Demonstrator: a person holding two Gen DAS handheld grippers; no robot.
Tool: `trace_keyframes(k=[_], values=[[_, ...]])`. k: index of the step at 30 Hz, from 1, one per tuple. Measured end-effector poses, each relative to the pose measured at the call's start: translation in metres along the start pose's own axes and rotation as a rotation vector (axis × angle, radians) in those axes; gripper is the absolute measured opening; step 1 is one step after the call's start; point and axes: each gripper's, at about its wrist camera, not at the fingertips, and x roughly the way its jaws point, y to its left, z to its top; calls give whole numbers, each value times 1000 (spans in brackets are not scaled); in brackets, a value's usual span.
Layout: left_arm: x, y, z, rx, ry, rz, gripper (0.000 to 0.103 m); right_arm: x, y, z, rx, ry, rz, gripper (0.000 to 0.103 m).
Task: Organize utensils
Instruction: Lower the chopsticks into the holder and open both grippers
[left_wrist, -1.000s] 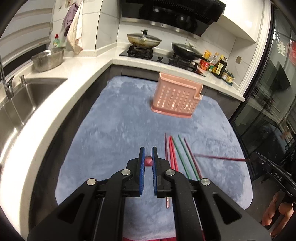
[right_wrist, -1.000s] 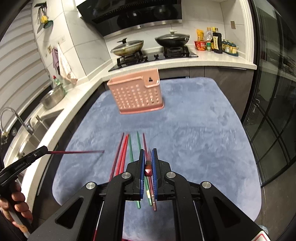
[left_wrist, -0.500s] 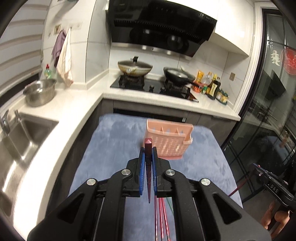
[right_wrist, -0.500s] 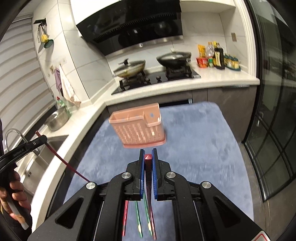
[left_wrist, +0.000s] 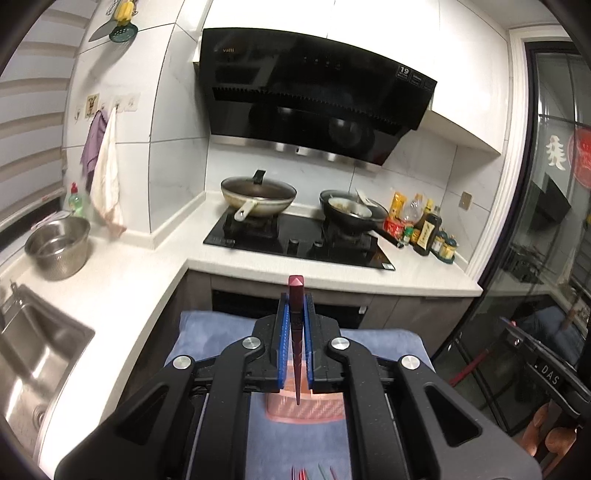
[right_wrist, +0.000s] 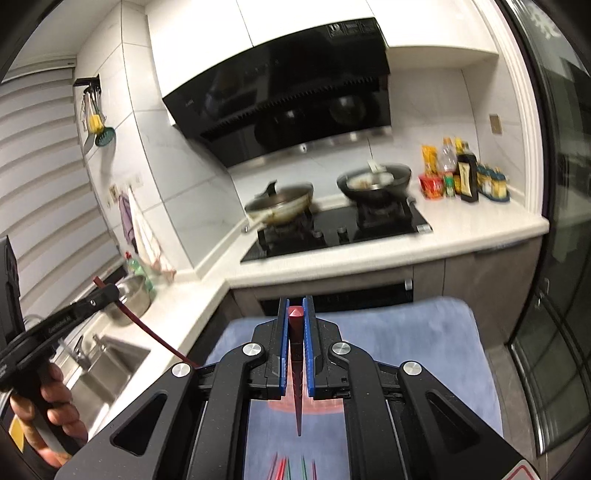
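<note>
A blue-grey mat (left_wrist: 384, 343) covers the tabletop, running up to a white L-shaped counter (left_wrist: 122, 273). On the counter at 12 o'clock a black hob (left_wrist: 295, 240) carries two pans under a dark extractor hood (left_wrist: 310, 96); condiment bottles (left_wrist: 424, 229) stand at 2 o'clock, and a steel bowl (left_wrist: 57, 245) and a sink (left_wrist: 33, 354) lie at 9 o'clock. The left hand-held gripper (left_wrist: 295, 306) pinches a dark red chopstick (left_wrist: 295, 288), blunt end up. The right hand-held gripper (right_wrist: 295, 314) pinches another red chopstick (right_wrist: 295, 317) likewise. Below both, the pink utensil basket (left_wrist: 306, 410) sits on the mat, and loose chopsticks (right_wrist: 291, 467) lie at 6 o'clock.
</note>
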Motion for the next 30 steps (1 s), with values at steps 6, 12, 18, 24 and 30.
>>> trace_keyframes(k=[6,12,18,24,30], values=[[46,1,14,-7,8,4,7,46,9,26,-13,-36,7,7],[88,7,0,-11,74,12,7,99,9,18,-31,21,-23,7],[117,13,-18,-15,134,23,7,137,-6,-6,1,105,-37,7],[132,18,-28,-24,166,34,7,156,-13,-20,15,150,-40,7],[137,19,-31,-23,178,42,7,165,-14,-26,6,177,-44,7]])
